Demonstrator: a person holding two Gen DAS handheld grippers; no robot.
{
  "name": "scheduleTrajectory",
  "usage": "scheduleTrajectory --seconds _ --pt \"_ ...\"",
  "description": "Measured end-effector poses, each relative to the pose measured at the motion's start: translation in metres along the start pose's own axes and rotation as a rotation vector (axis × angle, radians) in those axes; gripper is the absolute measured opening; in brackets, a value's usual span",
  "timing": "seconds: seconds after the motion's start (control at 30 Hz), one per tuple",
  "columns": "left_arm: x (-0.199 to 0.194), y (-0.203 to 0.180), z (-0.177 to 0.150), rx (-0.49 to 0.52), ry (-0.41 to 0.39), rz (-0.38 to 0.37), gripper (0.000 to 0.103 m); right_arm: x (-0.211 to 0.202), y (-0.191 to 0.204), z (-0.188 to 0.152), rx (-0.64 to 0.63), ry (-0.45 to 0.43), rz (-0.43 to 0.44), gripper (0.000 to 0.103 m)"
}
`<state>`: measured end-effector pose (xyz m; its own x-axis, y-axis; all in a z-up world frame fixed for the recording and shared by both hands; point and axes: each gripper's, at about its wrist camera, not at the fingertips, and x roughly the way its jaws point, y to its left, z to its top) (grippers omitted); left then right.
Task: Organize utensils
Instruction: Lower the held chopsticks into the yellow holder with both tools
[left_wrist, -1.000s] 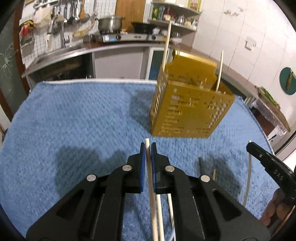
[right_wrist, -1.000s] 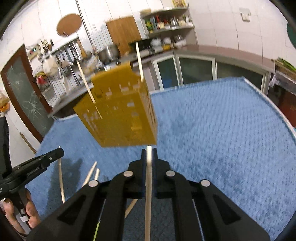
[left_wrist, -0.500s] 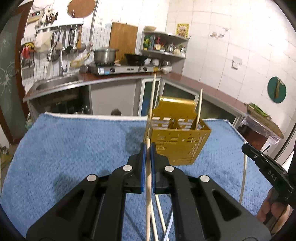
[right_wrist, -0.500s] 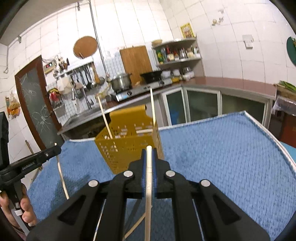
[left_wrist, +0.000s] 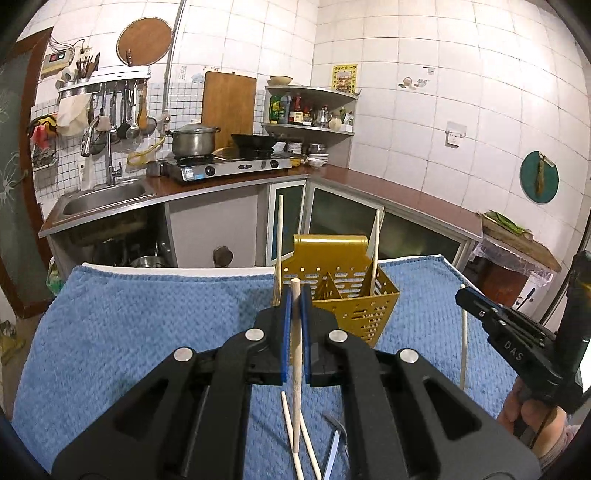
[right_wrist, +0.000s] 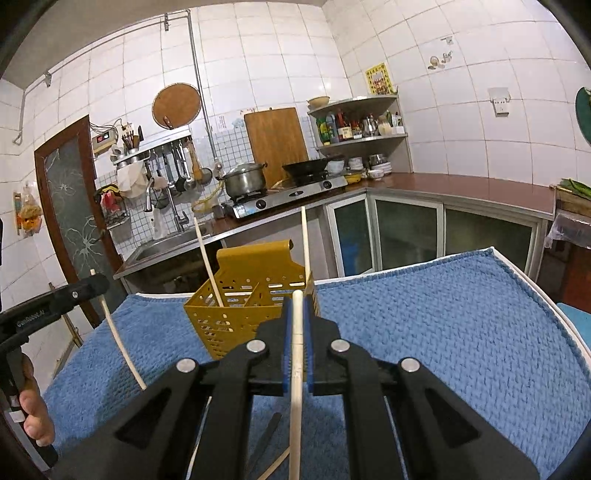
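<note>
Both grippers, left (left_wrist: 294, 308) and right (right_wrist: 297, 317), each grip one chopstick (left_wrist: 295, 354) near the yellow holder (left_wrist: 351, 295) on the blue-covered table (left_wrist: 147, 314), which holds two; several utensils (left_wrist: 306, 435) remain lying.

Utensil holder (left_wrist: 347, 291) on towel (left_wrist: 147, 325), two chopsticks (left_wrist: 279, 236) inside, counter (left_wrist: 388, 188) behind
</note>
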<state>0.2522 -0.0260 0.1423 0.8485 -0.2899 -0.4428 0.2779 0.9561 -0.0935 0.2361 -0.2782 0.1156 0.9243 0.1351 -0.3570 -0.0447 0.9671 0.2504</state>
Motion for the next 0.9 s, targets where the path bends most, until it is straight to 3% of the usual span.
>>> scheduleTrajectory --seconds 0.3,0.9 --pt "0.001 0.004 0.018 0.005 -0.011 -0.023 0.004 0.004 0.004 0.023 0.011 0.011 0.007 0.006" --pt "0.004 -0.004 0.104 0.0 -0.177 -0.024 0.004 0.025 0.025 0.116 -0.036 -0.346 0.033 0.006"
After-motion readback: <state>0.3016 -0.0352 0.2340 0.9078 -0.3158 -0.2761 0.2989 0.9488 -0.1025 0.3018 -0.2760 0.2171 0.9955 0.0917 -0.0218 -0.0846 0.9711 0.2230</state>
